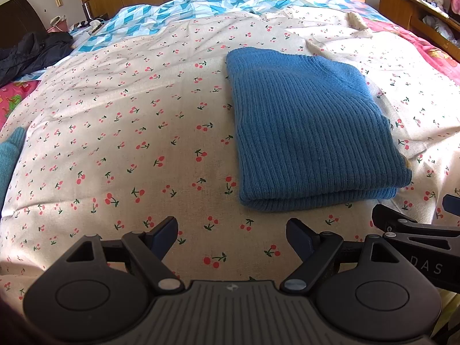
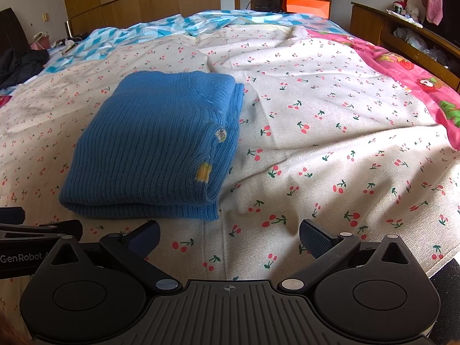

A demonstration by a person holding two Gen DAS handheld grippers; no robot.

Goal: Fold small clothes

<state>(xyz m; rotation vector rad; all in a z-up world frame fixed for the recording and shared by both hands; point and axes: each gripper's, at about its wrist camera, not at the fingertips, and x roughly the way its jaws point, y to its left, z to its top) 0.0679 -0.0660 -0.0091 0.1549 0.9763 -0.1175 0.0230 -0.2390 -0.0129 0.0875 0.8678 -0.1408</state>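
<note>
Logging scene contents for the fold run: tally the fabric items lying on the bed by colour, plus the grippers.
Blue folded ribbed sweater: 1
Teal knit item at the left edge, partly cut off: 1
Dark garment at the far left: 1
Cherry-print sheet: 1
Open grippers: 2, left gripper, right gripper
Total: 6

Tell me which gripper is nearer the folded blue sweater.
Neither clearly. The left gripper sits just short of the blue sweater's near-left corner; the right gripper sits just short of its near-right corner. Both are open and apart from it.
</note>
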